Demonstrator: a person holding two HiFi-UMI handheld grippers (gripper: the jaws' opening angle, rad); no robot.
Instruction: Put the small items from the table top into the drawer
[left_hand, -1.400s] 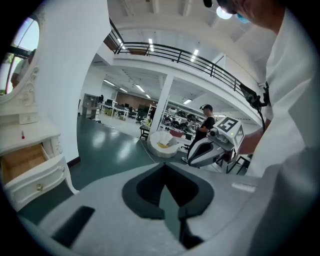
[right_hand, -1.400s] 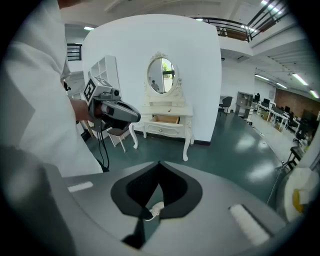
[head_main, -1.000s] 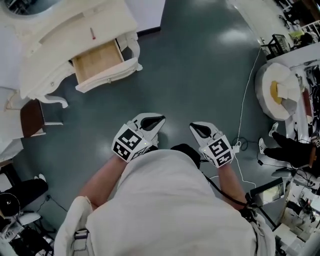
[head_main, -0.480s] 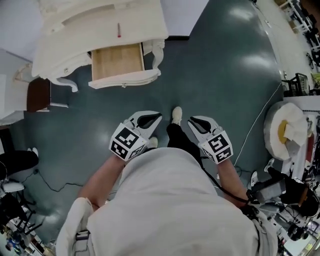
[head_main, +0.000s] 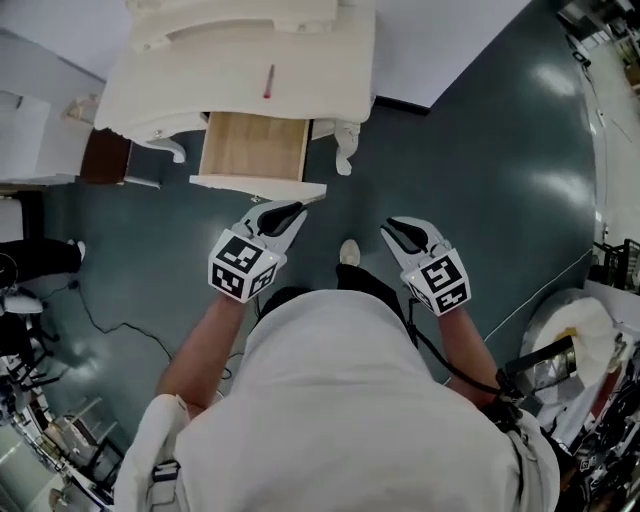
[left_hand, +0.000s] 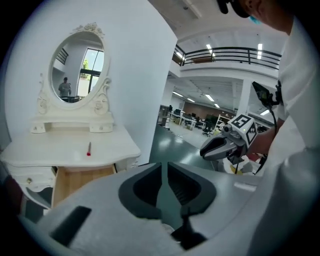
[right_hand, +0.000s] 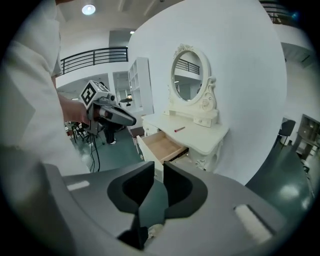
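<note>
A thin red stick-like item (head_main: 268, 82) lies on the white dressing table's top (head_main: 180, 80); it also shows as the red item (left_hand: 89, 149) and the red item (right_hand: 179, 129). Below the top, the wooden drawer (head_main: 252, 146) stands pulled out and looks empty inside; the same drawer (right_hand: 162, 145) shows from the right. My left gripper (head_main: 296, 210) hangs just short of the drawer front, jaws shut on nothing. My right gripper (head_main: 388, 228) is level with it, further right over the floor, shut and empty as well. Both grippers are held in the air before the person's body.
An oval mirror (left_hand: 80, 67) stands at the back of the table. A dark brown stool (head_main: 105, 155) sits left of the table. Cables (head_main: 110, 320) trail over the grey floor at left. A round white stand (head_main: 575, 320) and equipment crowd the lower right.
The dressing table and open drawer have come nearer and more central as the person walked toward them. Both grippers stay shut, now close to the drawer front.
</note>
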